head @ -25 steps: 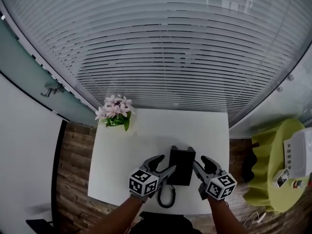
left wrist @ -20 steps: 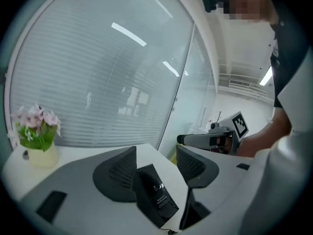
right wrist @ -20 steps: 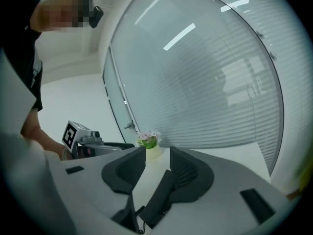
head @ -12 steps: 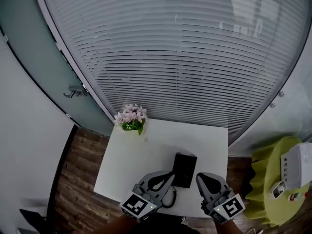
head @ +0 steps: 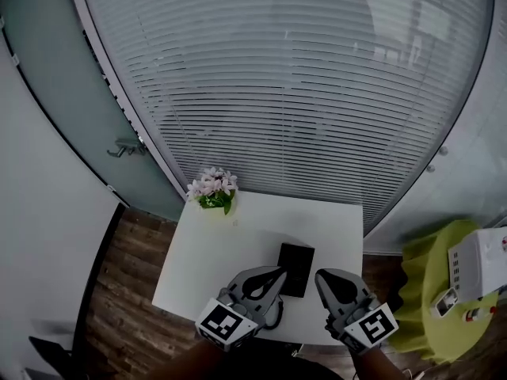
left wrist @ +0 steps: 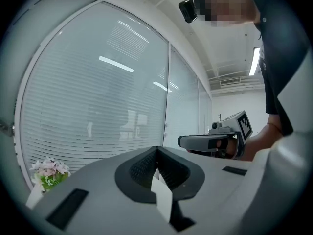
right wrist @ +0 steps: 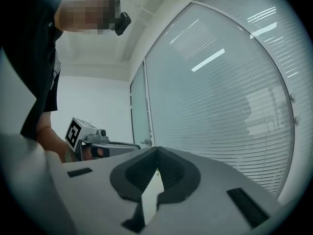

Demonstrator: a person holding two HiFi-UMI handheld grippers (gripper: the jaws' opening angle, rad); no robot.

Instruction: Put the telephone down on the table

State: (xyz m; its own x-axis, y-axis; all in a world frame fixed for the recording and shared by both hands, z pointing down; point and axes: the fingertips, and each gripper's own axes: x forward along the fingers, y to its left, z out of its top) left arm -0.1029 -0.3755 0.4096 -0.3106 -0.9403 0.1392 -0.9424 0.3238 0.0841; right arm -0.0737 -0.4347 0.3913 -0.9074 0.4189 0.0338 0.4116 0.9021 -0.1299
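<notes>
1. Telephone lies flat on the white table, just 3 o'clock of centre.
2. Left gripper, at its 7 o'clock: clenched, empty.
3. Right gripper, 5 o'clock: clenched, empty.
4. Flowers, table's 11 o'clock corner.

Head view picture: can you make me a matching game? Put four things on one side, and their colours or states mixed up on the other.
Things:
1. telephone
2. flowers
3. cloth on the side table
4. left gripper

Colours or states:
a. yellow-green
b. shut, with nothing in it
c. black
d. pink

Right pairs: 1-c, 2-d, 3-a, 4-b.
</notes>
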